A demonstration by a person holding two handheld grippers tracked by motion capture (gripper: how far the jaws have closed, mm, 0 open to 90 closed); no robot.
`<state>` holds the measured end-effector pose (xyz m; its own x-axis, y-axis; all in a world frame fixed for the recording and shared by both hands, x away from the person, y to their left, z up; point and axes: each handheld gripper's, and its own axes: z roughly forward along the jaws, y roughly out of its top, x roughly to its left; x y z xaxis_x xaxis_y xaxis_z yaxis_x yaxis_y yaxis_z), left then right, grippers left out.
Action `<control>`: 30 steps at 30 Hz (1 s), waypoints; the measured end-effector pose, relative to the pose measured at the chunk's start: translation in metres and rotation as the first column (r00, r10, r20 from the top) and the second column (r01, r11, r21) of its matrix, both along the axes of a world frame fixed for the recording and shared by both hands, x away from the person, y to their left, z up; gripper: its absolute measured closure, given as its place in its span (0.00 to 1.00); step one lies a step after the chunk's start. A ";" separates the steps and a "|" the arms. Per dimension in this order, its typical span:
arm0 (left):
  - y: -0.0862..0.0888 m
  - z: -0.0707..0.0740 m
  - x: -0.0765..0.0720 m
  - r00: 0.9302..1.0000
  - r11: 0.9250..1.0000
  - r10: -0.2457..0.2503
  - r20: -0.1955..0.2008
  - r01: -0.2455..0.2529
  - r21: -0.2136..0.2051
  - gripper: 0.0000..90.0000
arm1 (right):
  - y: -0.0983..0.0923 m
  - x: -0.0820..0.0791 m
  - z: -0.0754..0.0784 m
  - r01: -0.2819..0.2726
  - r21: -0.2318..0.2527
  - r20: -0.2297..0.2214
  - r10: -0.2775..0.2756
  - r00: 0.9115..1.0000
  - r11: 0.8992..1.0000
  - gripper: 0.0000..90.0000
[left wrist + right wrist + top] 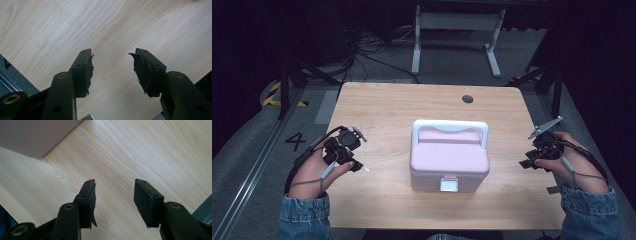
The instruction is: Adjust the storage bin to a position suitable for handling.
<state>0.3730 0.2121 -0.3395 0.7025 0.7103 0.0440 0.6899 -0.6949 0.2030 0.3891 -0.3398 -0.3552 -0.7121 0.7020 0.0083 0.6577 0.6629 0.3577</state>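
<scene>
High view: a pink box (449,159) sits mid-table, a little toward the near edge, with its lid down, its white handle (450,128) folded back across the far side of the lid, and its white latch (449,184) on the near face looking fastened. Nothing about it appears to have been worked yet. The left gripper (360,165) hovers over the table (387,107) well to the left of the box, and the right gripper (528,163) hangs near the table's right edge, also apart from the box. In the left gripper view the jaws stand spread over bare wood with nothing between them; the pads (89,70) look frayed. In the right gripper view the jaws are likewise spread and empty, with a corner of the box at the upper left, not touching. By my reading the work is at its very start: both tools have yet to close in on the box, and the latch, the lid and the handle are all untouched.
</scene>
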 end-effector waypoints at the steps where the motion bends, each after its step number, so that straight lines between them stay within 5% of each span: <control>1: 0.000 0.001 0.001 1.000 1.000 0.001 0.004 -0.001 -0.006 0.53 | 0.000 -0.001 0.000 -0.001 0.014 0.002 0.001 1.000 1.000 0.57; 10: -0.003 0.013 0.003 1.000 0.994 -0.010 0.027 0.013 -0.104 0.56 | -0.005 -0.003 -0.002 0.020 0.042 0.018 -0.021 1.000 0.999 0.55; 18: -0.024 0.024 0.007 0.995 0.973 -0.088 0.056 0.097 -0.207 0.56 | -0.009 -0.007 -0.004 0.034 0.058 0.037 -0.037 0.999 0.998 0.55; 21: -0.031 0.025 0.009 0.992 0.971 -0.104 0.071 0.117 -0.211 0.55 | -0.011 -0.009 -0.004 0.046 0.061 0.041 -0.049 0.998 0.997 0.54; 23: -0.041 0.026 0.011 0.989 0.961 -0.126 0.080 0.142 -0.237 0.55 | -0.011 -0.010 -0.005 0.052 0.062 0.041 -0.055 0.998 0.997 0.54; 30: -0.057 0.028 0.020 0.984 0.946 -0.150 0.096 0.171 -0.276 0.55 | -0.013 -0.013 -0.008 0.060 0.067 0.050 -0.064 0.997 0.996 0.53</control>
